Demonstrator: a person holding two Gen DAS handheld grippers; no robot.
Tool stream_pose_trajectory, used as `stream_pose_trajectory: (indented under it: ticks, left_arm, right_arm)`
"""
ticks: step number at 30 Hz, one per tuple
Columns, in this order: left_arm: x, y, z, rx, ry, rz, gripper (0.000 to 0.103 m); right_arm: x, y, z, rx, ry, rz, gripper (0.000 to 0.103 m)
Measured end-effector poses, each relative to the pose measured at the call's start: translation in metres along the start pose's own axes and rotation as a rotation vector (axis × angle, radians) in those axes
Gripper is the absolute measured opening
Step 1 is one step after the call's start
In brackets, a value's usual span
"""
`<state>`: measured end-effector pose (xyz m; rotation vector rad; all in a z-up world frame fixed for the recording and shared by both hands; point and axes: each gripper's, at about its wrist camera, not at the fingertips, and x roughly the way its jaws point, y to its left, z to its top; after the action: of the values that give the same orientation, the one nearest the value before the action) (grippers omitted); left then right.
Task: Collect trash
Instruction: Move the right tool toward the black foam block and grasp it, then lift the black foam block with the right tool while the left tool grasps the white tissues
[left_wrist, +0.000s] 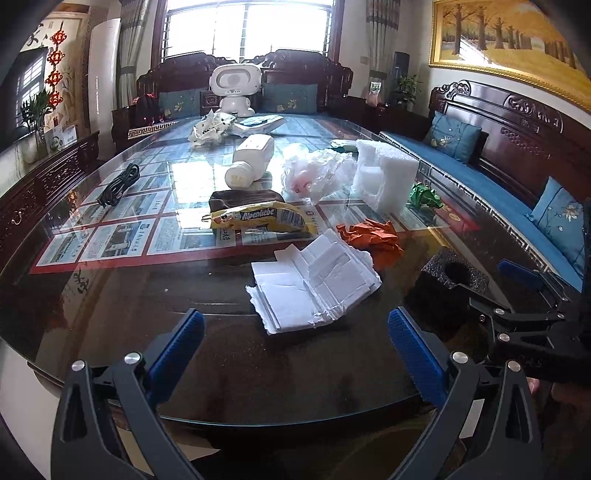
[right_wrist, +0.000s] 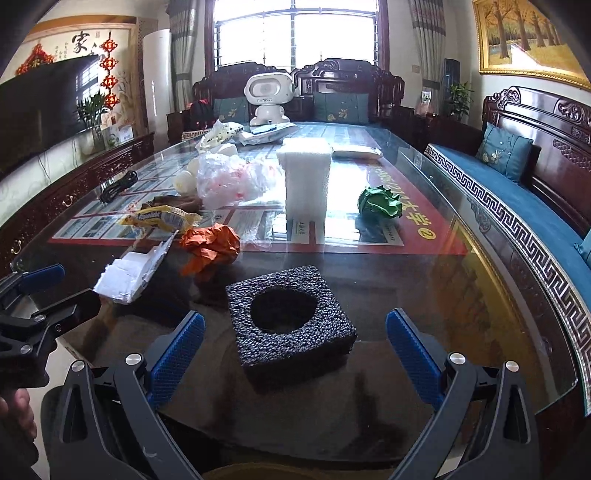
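Left gripper (left_wrist: 295, 332): blue-padded fingers spread wide, nothing held, hovering over the near edge of the glass-topped dark wooden table (left_wrist: 110, 295). Just ahead of it lies a torn, folded white cardboard piece (left_wrist: 314, 280). Beyond that, a yellow Alpenliebe candy wrapper (left_wrist: 258, 219); ahead and to the right, a crumpled orange paper ball (left_wrist: 373, 236).

Right gripper (right_wrist: 295, 332): jaws equally wide apart, empty. A black square foam block with a round hole (right_wrist: 291, 317) sits on the glass just ahead, between the fingertips' lines, touching neither pad. Farther ahead: upright white foam packing block (right_wrist: 304, 181), crumpled green paper ball (right_wrist: 380, 203) to its right, clear crumpled plastic bag (right_wrist: 232, 181) to its left.
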<state>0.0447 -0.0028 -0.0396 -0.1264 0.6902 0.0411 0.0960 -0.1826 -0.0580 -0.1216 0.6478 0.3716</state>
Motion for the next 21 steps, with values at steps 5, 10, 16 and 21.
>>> stream_pose_trajectory:
  ticks: [5,10,16,21]
  left_arm:
    - [0.007,-0.003,0.001,0.019,0.019,0.010,0.099]
    - [0.009,-0.009,0.004,0.028,0.002,0.005,0.099]
    - [0.013,-0.016,0.006,0.049,-0.008,0.007,0.099]
    - [0.014,-0.020,0.006,0.047,-0.007,0.004,0.099]
  right_arm:
    - [0.012,-0.004,0.001,0.002,0.019,0.025,0.095]
    - [0.016,-0.002,0.002,-0.020,0.015,0.004,0.095]
    - [0.024,-0.006,0.001,-0.024,0.057,0.022,0.069]
    - [0.020,-0.011,0.000,-0.015,0.049,0.039,0.064]
